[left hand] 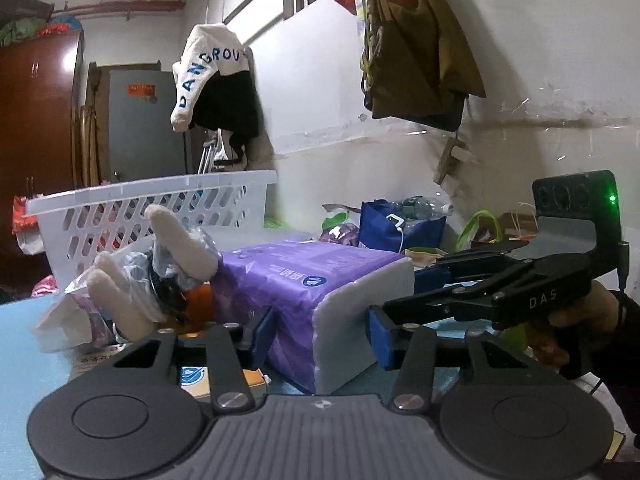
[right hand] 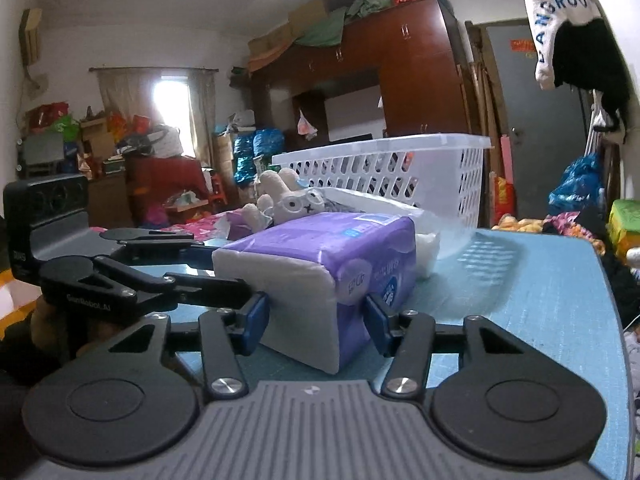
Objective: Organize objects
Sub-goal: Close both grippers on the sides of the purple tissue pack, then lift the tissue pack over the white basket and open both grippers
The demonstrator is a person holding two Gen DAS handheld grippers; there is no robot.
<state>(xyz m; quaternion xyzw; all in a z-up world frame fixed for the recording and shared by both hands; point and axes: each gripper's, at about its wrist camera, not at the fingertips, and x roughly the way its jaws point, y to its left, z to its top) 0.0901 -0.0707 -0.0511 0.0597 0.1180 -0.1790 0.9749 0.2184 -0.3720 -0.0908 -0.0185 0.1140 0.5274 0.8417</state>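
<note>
Soft purple plastic pack of tissues [left hand: 316,292] lying on the flat blue surface [right hand: 540,280], pinched at its near end by left claw [left hand: 320,336] and right claw [right hand: 314,316]. At 11 o'clock behind it, white slotted plastic basket [left hand: 152,208] and small cream plush toy [left hand: 176,248].

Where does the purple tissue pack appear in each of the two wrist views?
Left wrist view: the purple tissue pack lies at centre, its white end between that view's own blue pads.
Right wrist view: the pack is at centre, a corner of it between that view's own pads.
Shared landmark: the white basket stands behind the pack in both.
</note>
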